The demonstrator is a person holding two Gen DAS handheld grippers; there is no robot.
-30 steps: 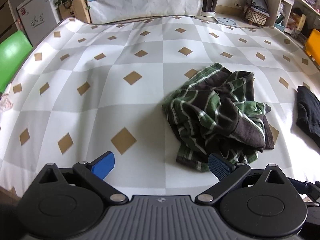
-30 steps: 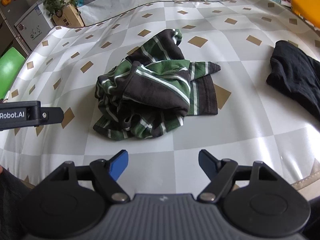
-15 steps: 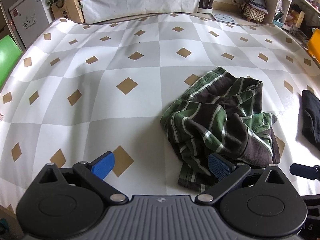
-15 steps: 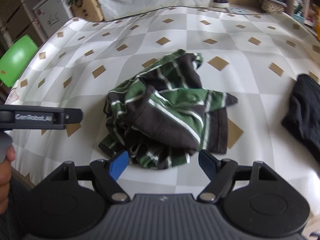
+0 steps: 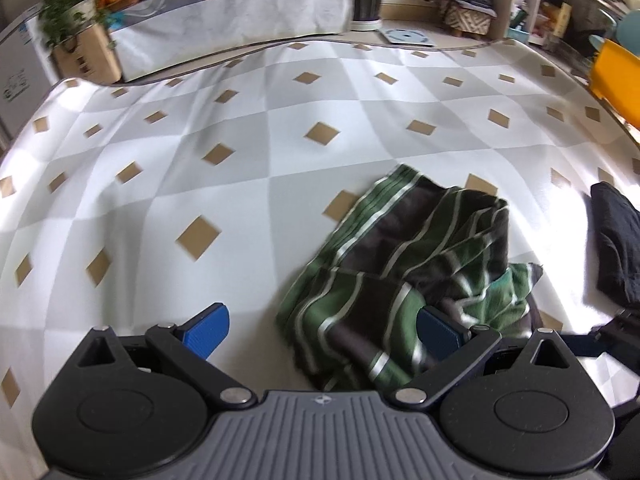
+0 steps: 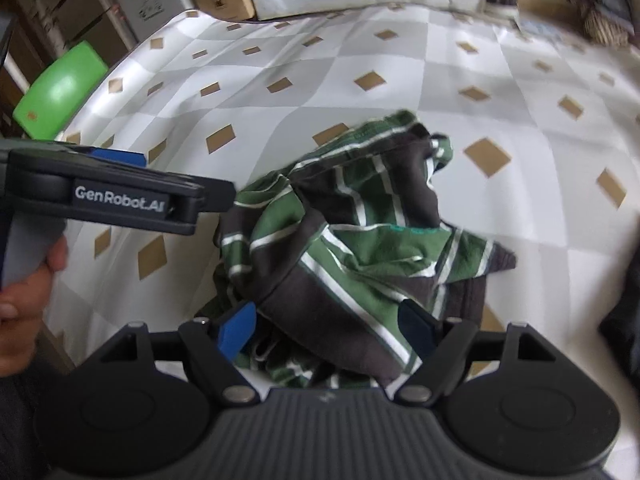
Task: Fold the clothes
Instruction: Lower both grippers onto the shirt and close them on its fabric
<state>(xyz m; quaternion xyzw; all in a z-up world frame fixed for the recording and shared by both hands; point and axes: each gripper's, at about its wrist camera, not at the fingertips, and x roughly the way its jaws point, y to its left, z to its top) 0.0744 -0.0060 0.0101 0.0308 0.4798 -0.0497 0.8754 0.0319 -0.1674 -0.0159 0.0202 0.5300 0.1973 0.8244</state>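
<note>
A crumpled green, brown and white striped garment (image 5: 404, 264) (image 6: 352, 248) lies on the checked table cover. My left gripper (image 5: 320, 330) is open, low over the garment's near left edge, and some cloth lies between its blue pads. My right gripper (image 6: 326, 326) is open too, with the garment's near edge bunched between its pads. In the right wrist view the left gripper's body (image 6: 116, 196) sits at the left, held by a hand (image 6: 24, 296).
A black garment (image 5: 616, 240) lies at the table's right side. A green chair (image 6: 60, 88) stands off the left edge, a yellow chair (image 5: 618, 80) off the right. Cardboard boxes, a plant and a covered bench line the far side.
Both grippers have moved forward and down onto the striped garment. The cloth, a little ahead of the pads a second ago, now reaches in between them. Both stay open.
</note>
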